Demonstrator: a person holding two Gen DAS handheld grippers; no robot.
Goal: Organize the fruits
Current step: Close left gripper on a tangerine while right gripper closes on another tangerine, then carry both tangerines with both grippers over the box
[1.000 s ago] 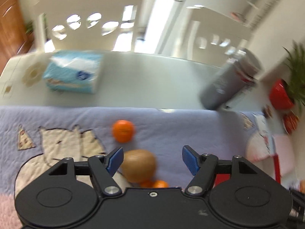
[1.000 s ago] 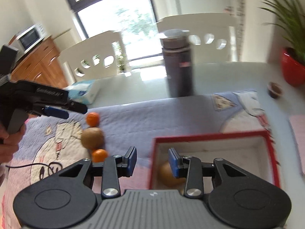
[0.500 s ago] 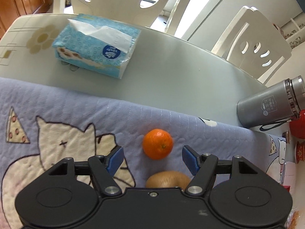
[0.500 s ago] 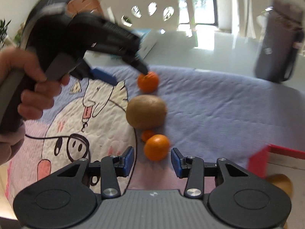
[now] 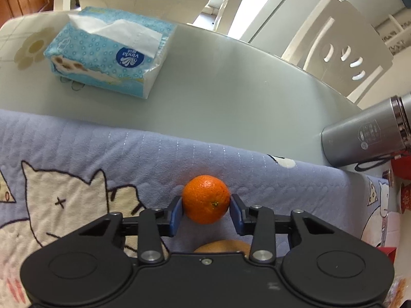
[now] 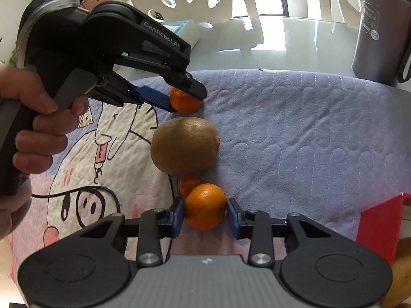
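Tongs on both hands were each set around a small orange fruit. The left tongs (image 5: pixel 206 211) had just been closing, and their blue pads pressed on both sides of the far mandarin (image 5: pixel 206 199), which lay on the purple blanket (image 5: pixel 128 154) straight ahead of them, between the two tips. In the right wrist view the same left tongs (image 6: pixel 185 97) reached in from the left side, with a hand (image 6: pixel 43 128) around the grip, and gripped this fruit from above.

The right tongs (image 6: pixel 205 213) had also been closing a little. The near mandarin (image 6: pixel 205 206) sat between their pads; the left pad seemed to touch the peel, but whether the right pad pressed on it I could not tell.

A kiwi (image 6: pixel 185 148) lay between the two mandarins, just beside each, and a smaller orange fruit (image 6: pixel 188 183) was tucked under it, touching the near mandarin. The red box (image 6: pixel 382 220) stood to the right of the right tongs, clearly nearer to that hand than to the left one. So I judged that both fruits had to go to the right, and that the left one had the longer way, passing over the kiwi.
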